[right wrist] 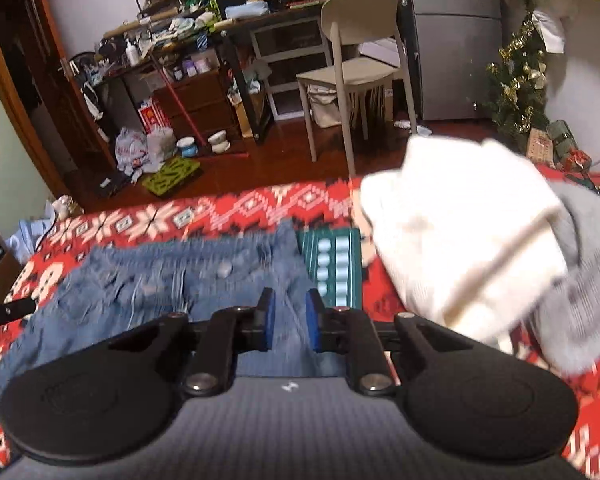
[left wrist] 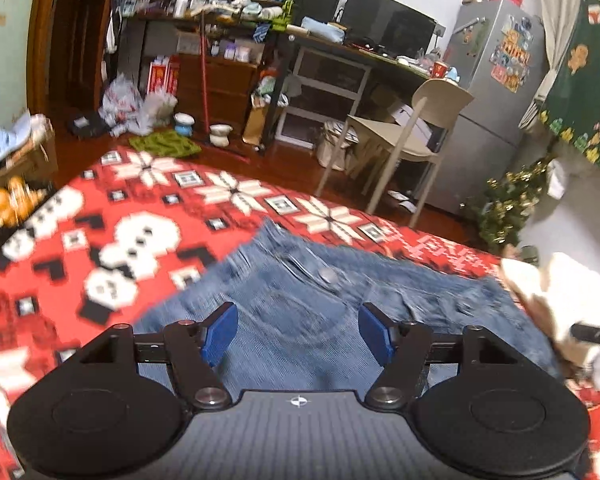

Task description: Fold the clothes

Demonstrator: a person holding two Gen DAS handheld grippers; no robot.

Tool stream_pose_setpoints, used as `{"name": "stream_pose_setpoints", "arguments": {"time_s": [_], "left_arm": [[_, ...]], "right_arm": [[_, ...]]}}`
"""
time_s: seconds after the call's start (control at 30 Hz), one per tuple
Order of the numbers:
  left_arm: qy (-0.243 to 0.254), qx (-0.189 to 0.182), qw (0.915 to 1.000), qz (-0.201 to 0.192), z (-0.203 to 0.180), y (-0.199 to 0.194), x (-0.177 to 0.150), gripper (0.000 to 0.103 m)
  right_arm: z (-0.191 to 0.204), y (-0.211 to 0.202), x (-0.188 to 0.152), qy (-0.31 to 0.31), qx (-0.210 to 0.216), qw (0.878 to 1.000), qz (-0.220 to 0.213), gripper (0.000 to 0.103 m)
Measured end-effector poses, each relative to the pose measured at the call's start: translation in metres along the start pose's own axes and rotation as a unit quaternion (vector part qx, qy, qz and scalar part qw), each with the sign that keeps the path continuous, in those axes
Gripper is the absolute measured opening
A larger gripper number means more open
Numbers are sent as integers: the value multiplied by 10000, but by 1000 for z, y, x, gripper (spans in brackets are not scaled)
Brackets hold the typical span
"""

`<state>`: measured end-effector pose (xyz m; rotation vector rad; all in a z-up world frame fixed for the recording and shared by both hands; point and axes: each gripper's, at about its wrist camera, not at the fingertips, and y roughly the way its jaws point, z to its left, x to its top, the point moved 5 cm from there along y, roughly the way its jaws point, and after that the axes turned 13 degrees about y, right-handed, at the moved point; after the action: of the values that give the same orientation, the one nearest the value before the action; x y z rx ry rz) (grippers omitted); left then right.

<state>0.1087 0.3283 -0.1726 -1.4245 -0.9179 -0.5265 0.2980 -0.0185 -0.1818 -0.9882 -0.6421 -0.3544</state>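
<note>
Blue denim jeans [left wrist: 300,292] lie spread on a red patterned blanket [left wrist: 120,216], waistband and button facing away. My left gripper [left wrist: 298,332] hovers open just above the denim, its blue pads wide apart with nothing between them. In the right wrist view the jeans [right wrist: 160,280] stretch to the left, and my right gripper [right wrist: 290,320] has its pads drawn close together with a ridge of denim between them. The image is motion-blurred.
A pile of white fabric [right wrist: 460,240] and a grey garment [right wrist: 580,280] sit on the blanket [right wrist: 380,280] right of the jeans. A beige chair [right wrist: 352,60], a cluttered desk, a fridge and a small Christmas tree [right wrist: 516,84] stand beyond the blanket's far edge.
</note>
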Motion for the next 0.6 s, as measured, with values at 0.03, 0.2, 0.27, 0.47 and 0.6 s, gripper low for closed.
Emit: {"name": "stream_pose_setpoints", "arguments": {"time_s": [0.03, 0.2, 0.27, 0.47, 0.6], "left_arm": [[-19, -43, 10000, 2, -2, -2, -2, 66], [73, -168, 9998, 76, -11, 9, -4, 62], [-18, -249, 9995, 200, -11, 20, -8, 58], [-60, -296, 9988, 388, -13, 47, -11, 52], [-16, -298, 9985, 465, -15, 62, -12, 52]], "right_arm": [[-1, -5, -6, 29, -1, 10000, 48, 17], [-12, -16, -20, 151, -45, 9997, 184, 16], [-16, -13, -20, 191, -83, 9996, 166, 16], [-26, 22, -11, 292, -142, 9991, 288, 8], [-25, 43, -14, 50, -254, 9990, 375, 6]]}}
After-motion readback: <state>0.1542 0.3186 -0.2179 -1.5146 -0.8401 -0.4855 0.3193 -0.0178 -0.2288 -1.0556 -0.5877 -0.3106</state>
